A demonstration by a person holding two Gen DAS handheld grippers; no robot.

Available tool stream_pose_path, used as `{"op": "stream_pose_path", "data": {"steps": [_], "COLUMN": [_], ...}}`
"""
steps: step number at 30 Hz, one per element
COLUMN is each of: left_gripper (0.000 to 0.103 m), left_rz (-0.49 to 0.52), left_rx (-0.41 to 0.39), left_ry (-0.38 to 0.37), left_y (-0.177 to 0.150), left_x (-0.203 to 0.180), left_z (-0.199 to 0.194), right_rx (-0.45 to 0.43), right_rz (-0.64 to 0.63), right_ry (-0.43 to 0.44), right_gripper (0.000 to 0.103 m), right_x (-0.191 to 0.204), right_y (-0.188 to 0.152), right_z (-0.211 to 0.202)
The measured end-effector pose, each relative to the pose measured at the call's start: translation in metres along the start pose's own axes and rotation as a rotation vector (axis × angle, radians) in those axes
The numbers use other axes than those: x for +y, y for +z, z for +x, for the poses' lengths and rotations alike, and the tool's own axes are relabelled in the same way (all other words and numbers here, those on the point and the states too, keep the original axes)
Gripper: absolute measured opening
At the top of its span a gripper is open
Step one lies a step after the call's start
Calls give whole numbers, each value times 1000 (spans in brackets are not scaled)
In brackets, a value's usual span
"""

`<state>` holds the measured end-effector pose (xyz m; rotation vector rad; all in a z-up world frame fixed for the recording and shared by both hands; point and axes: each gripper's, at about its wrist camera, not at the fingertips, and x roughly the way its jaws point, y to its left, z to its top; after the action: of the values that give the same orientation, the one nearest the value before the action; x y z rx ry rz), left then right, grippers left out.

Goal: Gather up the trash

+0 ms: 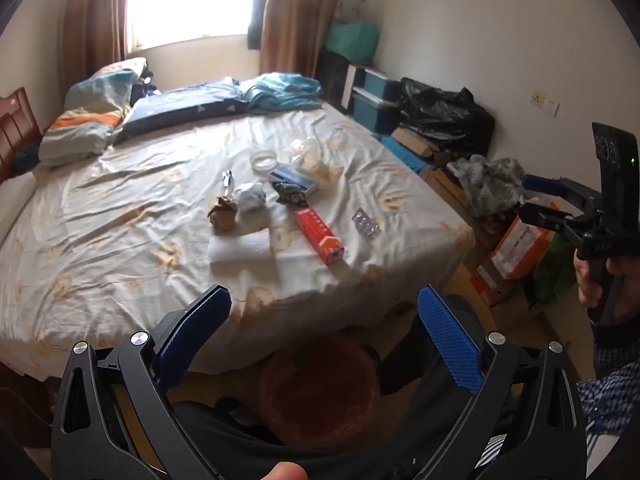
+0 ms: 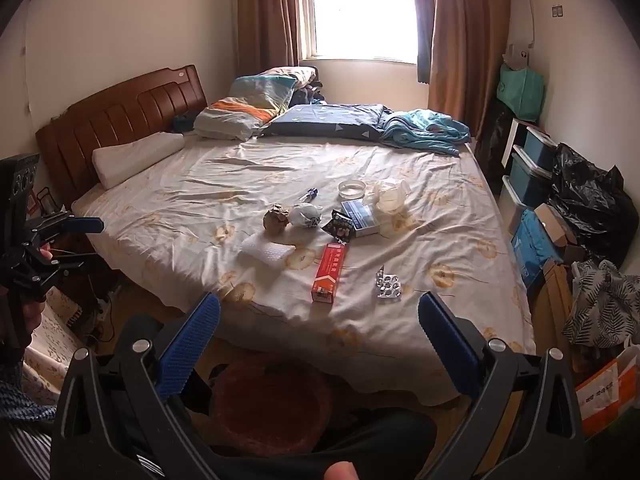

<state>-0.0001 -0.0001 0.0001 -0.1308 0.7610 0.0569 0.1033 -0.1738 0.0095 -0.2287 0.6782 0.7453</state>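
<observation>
Several bits of trash lie on the bed: a red carton point(image 1: 319, 235) point(image 2: 329, 272), a silver blister pack point(image 1: 365, 222) point(image 2: 387, 285), a brown paper ball point(image 1: 222, 212) point(image 2: 276, 218), a white paper ball point(image 1: 250, 195) point(image 2: 305, 214), a folded white wrap point(image 1: 239, 249) point(image 2: 266, 254), a dark wrapper point(image 1: 291, 193) point(image 2: 340, 225), a blue-white box point(image 1: 294, 179) point(image 2: 362, 215) and a clear round lid point(image 1: 263, 159) point(image 2: 352, 189). A red-brown basket point(image 1: 318, 390) point(image 2: 272, 402) stands on the floor at the bed's foot. My left gripper point(image 1: 326, 334) and right gripper point(image 2: 320, 338) hang open above it, short of the trash.
Crumpled clear plastic point(image 2: 390, 196) lies beyond the box. Pillows point(image 2: 244, 114) and a blue blanket point(image 2: 426, 126) are at the bed's head. Storage bins point(image 2: 528, 168), a black bag point(image 2: 592, 204) and cardboard boxes point(image 2: 548, 248) crowd the right wall. A person's legs point(image 2: 384, 436) are below.
</observation>
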Motion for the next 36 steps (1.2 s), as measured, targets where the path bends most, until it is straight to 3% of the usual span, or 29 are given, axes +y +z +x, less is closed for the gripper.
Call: {"op": "stream_pose_path", "data": {"steps": [36], "left_gripper": [97], "left_rz": [3], "left_rx": [-3], "left_ry": [0], "left_y": [0], "left_x": [-1], "left_z": [0], "right_rx": [12], "right_rz": [-1], "right_ry": [-2], "right_gripper": [98], "right_x": [-2], "right_y": [4], "right_z": [4]}}
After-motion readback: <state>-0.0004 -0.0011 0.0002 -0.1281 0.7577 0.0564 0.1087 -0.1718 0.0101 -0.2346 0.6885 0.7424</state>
